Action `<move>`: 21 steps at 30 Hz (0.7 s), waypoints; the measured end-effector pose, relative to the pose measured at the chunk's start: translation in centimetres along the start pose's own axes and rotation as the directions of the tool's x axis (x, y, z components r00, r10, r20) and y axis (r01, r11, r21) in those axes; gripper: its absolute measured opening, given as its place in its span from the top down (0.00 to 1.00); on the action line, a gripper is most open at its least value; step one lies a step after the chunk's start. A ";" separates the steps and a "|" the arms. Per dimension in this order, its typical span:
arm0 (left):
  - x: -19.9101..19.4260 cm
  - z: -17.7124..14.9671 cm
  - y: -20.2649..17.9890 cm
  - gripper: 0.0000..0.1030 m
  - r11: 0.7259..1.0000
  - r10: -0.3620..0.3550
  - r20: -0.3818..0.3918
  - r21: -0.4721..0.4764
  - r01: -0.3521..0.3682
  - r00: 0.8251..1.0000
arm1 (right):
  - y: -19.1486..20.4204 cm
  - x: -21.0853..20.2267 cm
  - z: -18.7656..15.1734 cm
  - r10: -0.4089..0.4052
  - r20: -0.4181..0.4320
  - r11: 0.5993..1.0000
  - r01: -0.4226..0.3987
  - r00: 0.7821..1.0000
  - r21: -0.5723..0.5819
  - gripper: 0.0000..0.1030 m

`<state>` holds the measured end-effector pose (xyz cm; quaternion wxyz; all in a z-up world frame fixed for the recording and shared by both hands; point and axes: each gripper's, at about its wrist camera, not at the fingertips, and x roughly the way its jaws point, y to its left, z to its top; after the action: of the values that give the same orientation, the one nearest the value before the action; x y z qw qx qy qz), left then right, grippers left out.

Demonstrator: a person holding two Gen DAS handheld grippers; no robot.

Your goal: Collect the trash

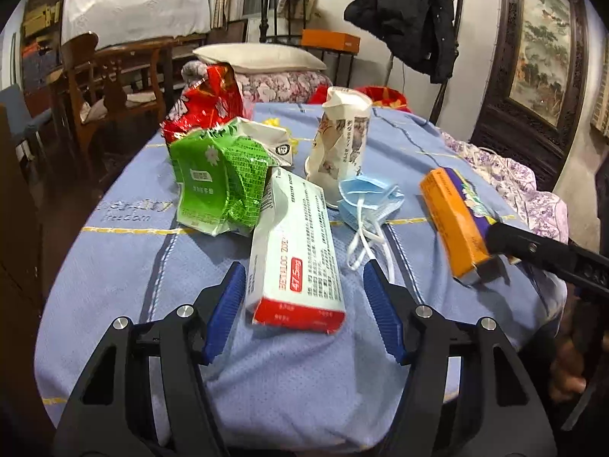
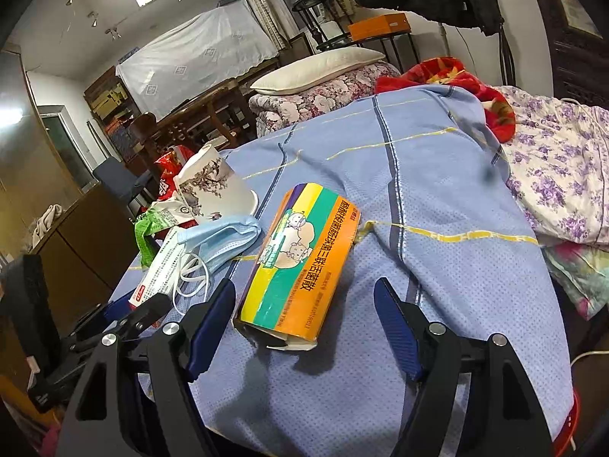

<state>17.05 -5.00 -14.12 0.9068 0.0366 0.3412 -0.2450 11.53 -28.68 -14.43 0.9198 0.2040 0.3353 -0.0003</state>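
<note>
My left gripper (image 1: 300, 297) stands apart, straddling the white medicine box (image 1: 293, 251) on the blue cloth (image 1: 125, 266) without touching; its long axis runs 12 to 6, red end at 6. My right gripper (image 2: 304, 320) stands apart around the orange box (image 2: 300, 262), axis 1 to 7.

Ahead of your grippers, past the far end of the blue cloth (image 1: 114, 266), you see a white pillow (image 1: 259, 57) on a floral quilt (image 1: 281, 85). Beyond it an orange box (image 1: 330, 42) sits on a dark stand. A black jacket (image 1: 403, 11) hangs up to the right, beside a framed painting (image 1: 540, 57). Off to the left stands a wooden chair (image 1: 106, 87), with white draped sheeting (image 1: 137, 3) behind.
</note>
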 end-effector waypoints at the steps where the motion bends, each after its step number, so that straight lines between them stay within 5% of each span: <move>1: 0.5 0.2 0.0 0.39 1.000 0.002 -0.011 -0.008 -0.002 1.000 | 0.1 0.0 0.0 0.000 0.000 1.000 0.000 1.000 -0.003 0.28; 8: 1.3 0.8 0.0 0.41 1.000 0.021 -0.006 -0.016 -0.021 1.000 | 1.0 0.7 0.6 -0.008 0.000 1.000 0.008 1.000 -0.026 0.28; 12: 0.5 0.4 -0.3 0.55 1.000 -0.002 0.010 -0.002 0.002 1.000 | 1.4 1.9 0.8 -0.044 -0.029 0.998 0.043 0.999 -0.037 0.25; 14: -0.2 0.1 -0.1 0.55 1.000 -0.012 0.022 -0.014 0.013 1.000 | 1.7 1.9 0.7 -0.050 -0.022 0.998 0.049 0.999 -0.049 0.37; 15: -0.5 -0.1 0.0 0.55 0.999 -0.020 0.022 -0.025 0.021 1.000 | 1.7 2.0 0.6 -0.040 -0.028 0.998 0.039 0.999 -0.057 0.52; 21: -2.0 -1.5 0.7 0.53 0.995 -0.062 0.021 -0.078 0.063 0.998 | 1.2 1.4 0.0 0.016 -0.030 0.999 -0.017 0.999 -0.036 0.50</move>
<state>15.19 -3.23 -14.09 0.9026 -0.0121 0.3430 -0.2599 12.81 -27.37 -14.88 0.9182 0.1898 0.3474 0.0164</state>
